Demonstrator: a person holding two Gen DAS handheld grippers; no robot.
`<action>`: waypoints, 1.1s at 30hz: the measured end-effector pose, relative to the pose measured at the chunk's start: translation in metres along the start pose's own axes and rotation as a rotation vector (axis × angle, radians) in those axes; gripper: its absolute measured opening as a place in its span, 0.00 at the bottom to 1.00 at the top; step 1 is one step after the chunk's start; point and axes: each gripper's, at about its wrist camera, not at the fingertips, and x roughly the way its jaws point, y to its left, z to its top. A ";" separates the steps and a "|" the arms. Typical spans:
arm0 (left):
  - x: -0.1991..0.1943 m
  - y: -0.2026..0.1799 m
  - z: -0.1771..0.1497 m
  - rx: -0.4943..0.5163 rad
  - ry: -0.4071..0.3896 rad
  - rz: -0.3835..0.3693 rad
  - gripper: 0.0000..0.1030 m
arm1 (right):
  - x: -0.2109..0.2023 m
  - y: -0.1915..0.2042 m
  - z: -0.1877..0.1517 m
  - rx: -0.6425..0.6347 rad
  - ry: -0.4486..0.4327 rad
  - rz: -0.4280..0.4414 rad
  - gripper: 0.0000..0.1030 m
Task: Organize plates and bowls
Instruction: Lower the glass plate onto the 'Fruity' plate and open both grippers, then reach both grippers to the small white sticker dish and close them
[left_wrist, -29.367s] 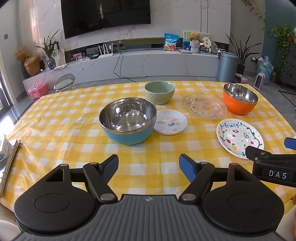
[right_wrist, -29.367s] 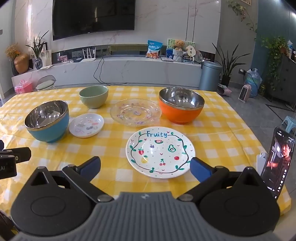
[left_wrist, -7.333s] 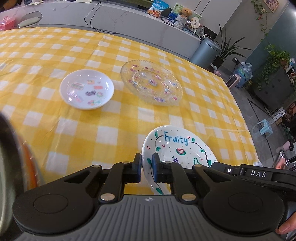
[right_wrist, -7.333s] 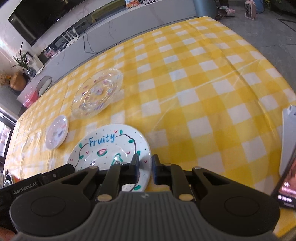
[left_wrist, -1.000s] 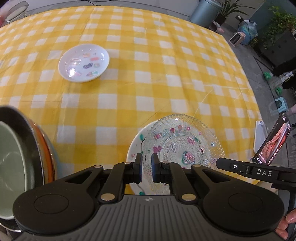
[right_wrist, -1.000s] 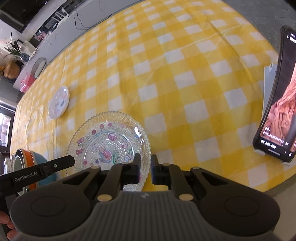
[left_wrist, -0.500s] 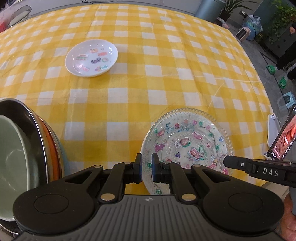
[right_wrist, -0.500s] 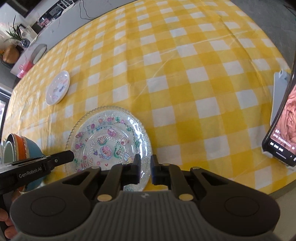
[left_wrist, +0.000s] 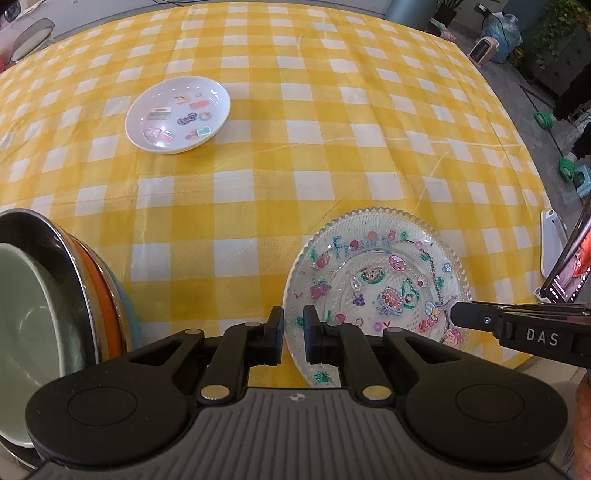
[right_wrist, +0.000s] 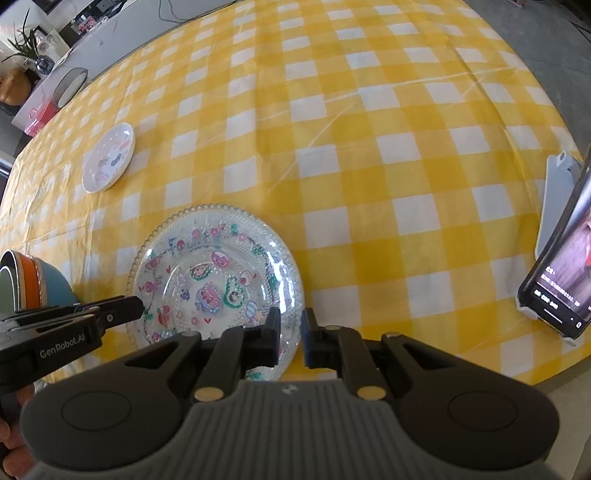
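Bowl stack (left_wrist: 55, 295) at the near left table edge: green bowl nested in a steel-lined orange one, that inside a blue one (right_wrist: 61, 286). Glass plate (left_wrist: 384, 280) sits on top of the white Fruity plate, whose print shows through the glass; the pair is at the near edge, right of the stack. Left tongs (left_wrist: 293, 332) are nearly closed on the pair's left rim, rim edge between the pads. Right tongs (right_wrist: 290, 338) do the same on the right rim, narrow gap, rim in it. Cannot tell if either pair is actually clamping or just straddling. Small sticker plate (left_wrist: 178, 114) lies alone further back on the yellow check cloth (left_wrist: 332, 129), well apart from both tongs. Phone (right_wrist: 561, 269) is propped at the right edge
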 end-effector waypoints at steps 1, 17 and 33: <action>-0.001 0.000 0.000 0.003 -0.001 0.001 0.11 | -0.001 0.001 0.001 -0.005 -0.003 -0.005 0.13; -0.052 0.005 0.040 0.123 -0.017 -0.040 0.33 | -0.021 0.051 0.026 -0.125 -0.051 -0.038 0.49; -0.100 0.100 0.129 0.114 -0.119 -0.002 0.34 | -0.010 0.128 0.095 -0.184 -0.041 -0.031 0.56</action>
